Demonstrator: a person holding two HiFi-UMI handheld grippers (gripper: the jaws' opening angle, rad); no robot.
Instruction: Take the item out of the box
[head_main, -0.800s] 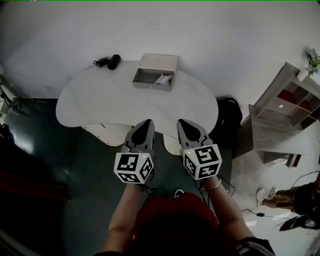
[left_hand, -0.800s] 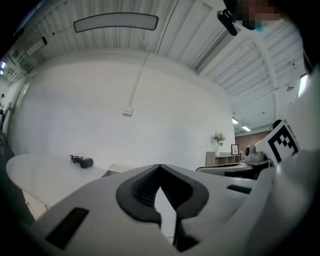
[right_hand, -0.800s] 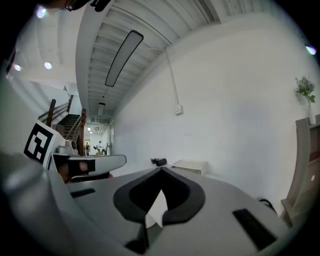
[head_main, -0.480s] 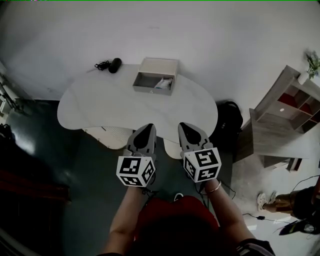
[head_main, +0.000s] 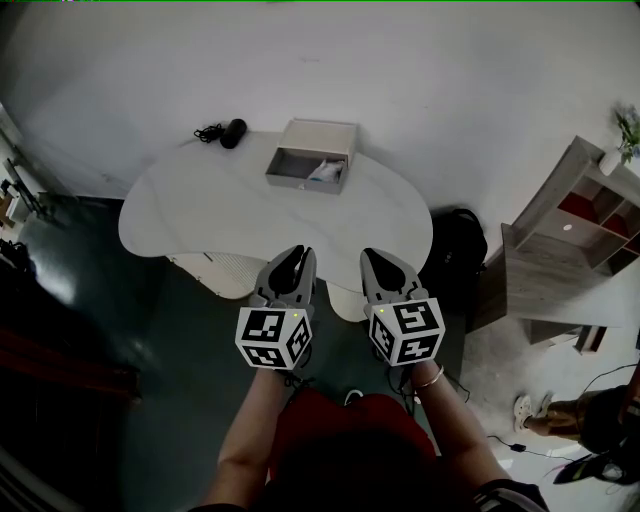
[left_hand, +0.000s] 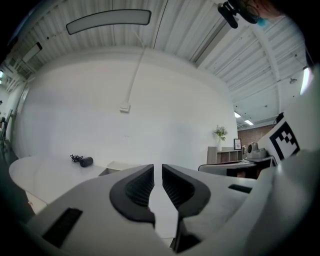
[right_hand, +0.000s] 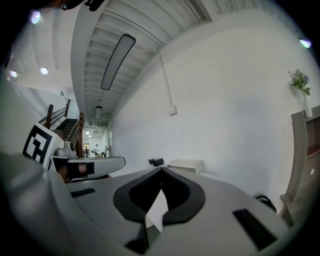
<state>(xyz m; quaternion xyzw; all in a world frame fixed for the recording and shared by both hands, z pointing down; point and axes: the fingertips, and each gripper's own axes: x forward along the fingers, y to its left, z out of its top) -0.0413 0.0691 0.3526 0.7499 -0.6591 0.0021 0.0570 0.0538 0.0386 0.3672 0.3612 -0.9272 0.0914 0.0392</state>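
An open grey box (head_main: 310, 155) stands at the far side of the white table (head_main: 220, 215); a white and blue item (head_main: 326, 170) lies in its right part. The box also shows small in the left gripper view (left_hand: 114, 166) and the right gripper view (right_hand: 186, 164). My left gripper (head_main: 300, 254) and right gripper (head_main: 372, 257) are held side by side at the table's near edge, well short of the box. The left gripper (left_hand: 157, 168) is shut with nothing between its pads. The right gripper (right_hand: 161, 170) is shut too, tips touching, empty.
A black device with a cable (head_main: 228, 132) lies at the table's far left corner. A black bag (head_main: 456, 240) sits on the floor right of the table, beside a wooden shelf unit (head_main: 585, 215). Another person's legs (head_main: 570, 405) are at the lower right.
In the head view the table and box have slid a little lower and to the right. Both grippers stay side by side with their jaws as before.
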